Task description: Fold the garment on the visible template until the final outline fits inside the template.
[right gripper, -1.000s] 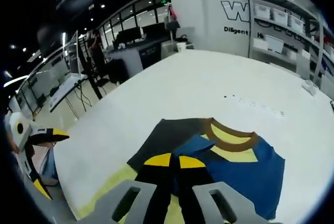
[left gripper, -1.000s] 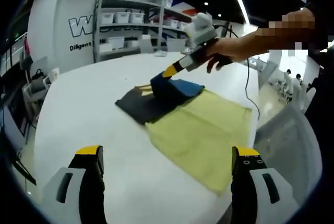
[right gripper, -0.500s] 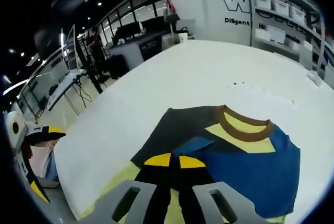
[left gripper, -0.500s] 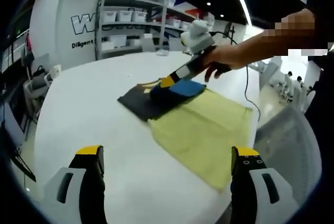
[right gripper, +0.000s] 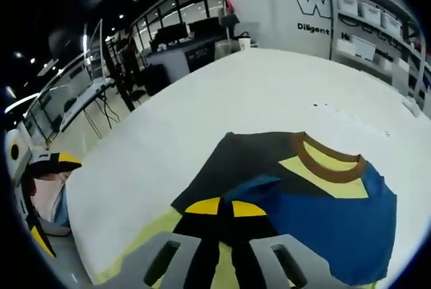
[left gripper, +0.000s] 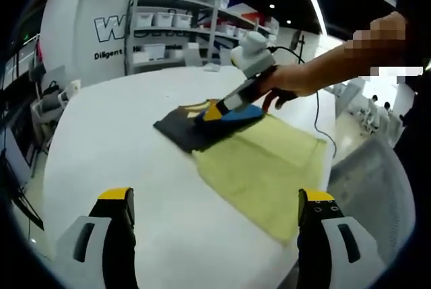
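Observation:
A folded garment (right gripper: 303, 188) in dark grey, blue and yellow with a brown collar lies on the white table (right gripper: 202, 120), partly over the yellow template sheet (left gripper: 259, 168). My right gripper (right gripper: 225, 207) is shut on a blue fold of the garment near its lower edge. In the left gripper view the same garment (left gripper: 192, 127) lies at the sheet's far end, with the right gripper (left gripper: 212, 110) down on it, held by a person's hand (left gripper: 286, 80). My left gripper (left gripper: 215, 198) stands open above the table's near part, holding nothing.
Shelves with white bins (left gripper: 168, 29) stand behind the table against a wall. A cable (left gripper: 316, 117) runs off the table's right side. Desks and chairs (right gripper: 168, 46) stand across the aisle. The other gripper (right gripper: 30, 174) shows at the left edge.
The right gripper has lowered the blue fold down toward the table, so the garment lies flatter. The left gripper has stayed where it was, open.

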The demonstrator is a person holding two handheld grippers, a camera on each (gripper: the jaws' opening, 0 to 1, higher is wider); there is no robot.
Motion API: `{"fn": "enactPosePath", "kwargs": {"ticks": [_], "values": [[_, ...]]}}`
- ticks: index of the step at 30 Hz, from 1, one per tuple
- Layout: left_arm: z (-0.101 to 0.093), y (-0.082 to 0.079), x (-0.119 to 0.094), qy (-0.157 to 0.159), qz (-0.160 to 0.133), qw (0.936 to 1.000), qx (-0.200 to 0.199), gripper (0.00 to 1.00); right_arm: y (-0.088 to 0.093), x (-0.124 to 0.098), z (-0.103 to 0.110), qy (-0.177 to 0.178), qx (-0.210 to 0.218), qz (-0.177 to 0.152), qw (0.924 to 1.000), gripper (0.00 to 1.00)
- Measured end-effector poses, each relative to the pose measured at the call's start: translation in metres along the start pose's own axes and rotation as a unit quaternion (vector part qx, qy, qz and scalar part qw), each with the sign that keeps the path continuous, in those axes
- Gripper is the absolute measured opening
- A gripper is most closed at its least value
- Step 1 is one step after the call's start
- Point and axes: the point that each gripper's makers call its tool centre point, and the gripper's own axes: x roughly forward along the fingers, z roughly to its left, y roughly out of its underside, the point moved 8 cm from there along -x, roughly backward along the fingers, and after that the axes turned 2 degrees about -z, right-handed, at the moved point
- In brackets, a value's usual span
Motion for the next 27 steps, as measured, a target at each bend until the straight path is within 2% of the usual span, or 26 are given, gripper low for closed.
{"fn": "enactPosePath", "kwargs": {"ticks": [11, 15, 19, 23, 26, 27], "values": [[0.003, 0.001, 0.000, -0.001, 0.000, 1.0000, -0.004, 0.97, 0.005, 0.004, 0.014, -0.031, -0.014, 0.008, 0.9994, 0.00], [0.004, 0.001, 0.003, 0.001, 0.000, 1.0000, -0.003, 0.97, 0.003, -0.003, 0.006, -0.020, -0.038, -0.010, 0.9990, 0.03], [0.003, 0.000, 0.005, 0.001, -0.002, 1.0000, -0.003, 0.97, -0.001, -0.013, -0.010, -0.009, -0.028, -0.022, 0.9993, 0.07], [0.000, 0.001, 0.007, 0.004, 0.001, 1.0000, -0.002, 0.97, -0.004, -0.017, -0.017, -0.008, -0.027, -0.031, 0.9991, 0.11], [0.000, 0.002, 0.008, 0.003, 0.002, 1.0000, -0.004, 0.97, 0.000, -0.016, -0.013, -0.014, -0.030, -0.021, 0.9992, 0.13], [0.000, 0.002, 0.009, 0.003, 0.001, 1.0000, -0.006, 0.97, 0.004, -0.014, -0.010, -0.017, -0.046, -0.009, 0.9988, 0.13]]}}
